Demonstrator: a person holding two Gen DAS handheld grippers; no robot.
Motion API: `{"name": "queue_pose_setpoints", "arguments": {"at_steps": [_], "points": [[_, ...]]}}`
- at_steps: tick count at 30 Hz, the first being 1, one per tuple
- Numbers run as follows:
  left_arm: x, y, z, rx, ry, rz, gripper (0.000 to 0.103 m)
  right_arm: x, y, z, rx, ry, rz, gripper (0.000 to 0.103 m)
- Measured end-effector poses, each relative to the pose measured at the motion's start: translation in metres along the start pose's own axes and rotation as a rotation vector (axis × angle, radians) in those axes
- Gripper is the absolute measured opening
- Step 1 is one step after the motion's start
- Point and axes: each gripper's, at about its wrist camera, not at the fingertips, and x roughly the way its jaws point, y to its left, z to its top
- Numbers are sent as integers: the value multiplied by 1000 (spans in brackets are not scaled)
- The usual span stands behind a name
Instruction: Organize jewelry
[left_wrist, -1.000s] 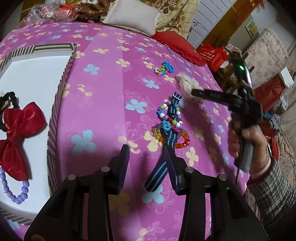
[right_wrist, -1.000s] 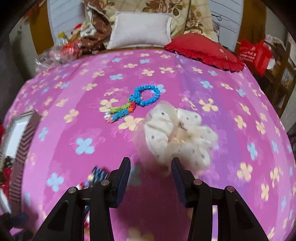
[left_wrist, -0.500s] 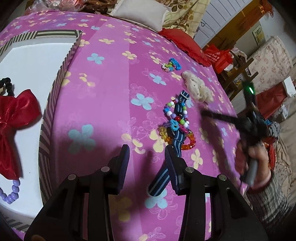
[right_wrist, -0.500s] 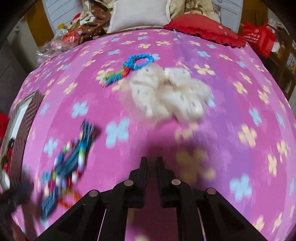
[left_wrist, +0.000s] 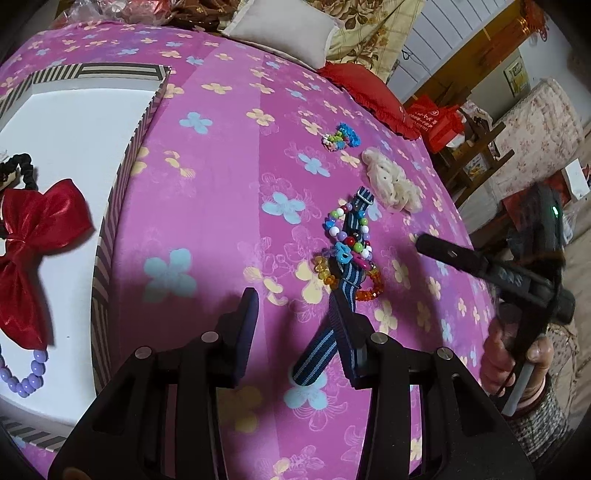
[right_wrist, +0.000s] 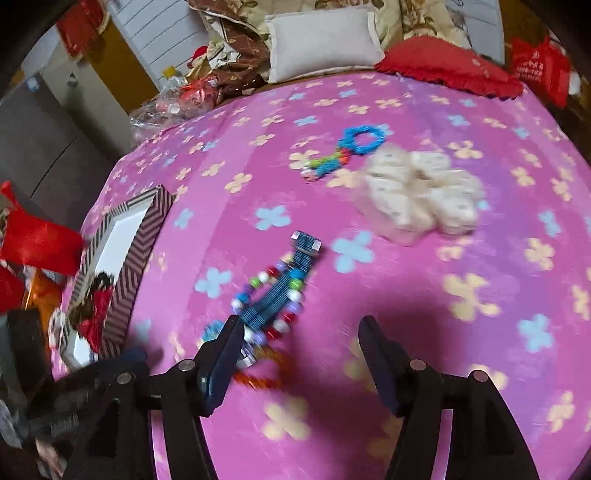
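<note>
A blue striped strap (left_wrist: 352, 218) lies on the pink flowered bedspread with a multicoloured bead bracelet (left_wrist: 334, 230) and an orange bead bracelet (left_wrist: 369, 286) around it. My left gripper (left_wrist: 297, 325) is open over the strap's near end, which lies just inside the right finger, not pinched. My right gripper (right_wrist: 299, 350) hovers just right of the same pile (right_wrist: 280, 295), its jaws opening with nothing between them. A white scrunchie (right_wrist: 417, 192) and a blue bead bracelet (right_wrist: 364, 138) lie farther back.
A white box with a striped rim (left_wrist: 123, 173) sits at the left. It holds a red bow (left_wrist: 33, 251), a purple bead bracelet (left_wrist: 26, 373) and a black scrunchie (left_wrist: 24, 168). Pillows (right_wrist: 321, 40) line the bed's far edge. A hand (left_wrist: 517, 354) holds the right gripper.
My right gripper swung left from the white scrunchie to the strap and bracelets. Its jaws shut on the way, then spread wide. My left gripper has kept its place.
</note>
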Motion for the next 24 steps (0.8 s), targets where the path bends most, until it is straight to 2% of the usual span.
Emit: {"name": "queue_pose_setpoints", "arguments": {"at_steps": [5, 7, 8, 10, 11, 14, 20, 24], "points": [[-1, -2, -1, 9, 4, -11, 40, 39, 17, 22, -26, -18, -116, 60], [-1, -4, -1, 20, 6, -13, 40, 50, 22, 27, -48, -4, -154, 38], [-1, -5, -1, 23, 7, -13, 41, 56, 25, 29, -57, 12, -170, 21], [-1, -7, -1, 26, 9, -16, 41, 55, 24, 31, -57, 7, -181, 15], [-2, -7, 0, 26, 8, -18, 41, 51, 25, 31, -55, 1, -177, 7], [-5, -9, 0, 28, -4, -19, 41, 30, 30, 35, -65, -43, -188, 7], [-19, -4, 0, 4, -42, -19, 41, -41, 59, 41, -133, -200, -206, 7], [-28, 4, 1, -28, -65, -15, 41, -91, 84, 47, -154, -289, -178, 8]]}}
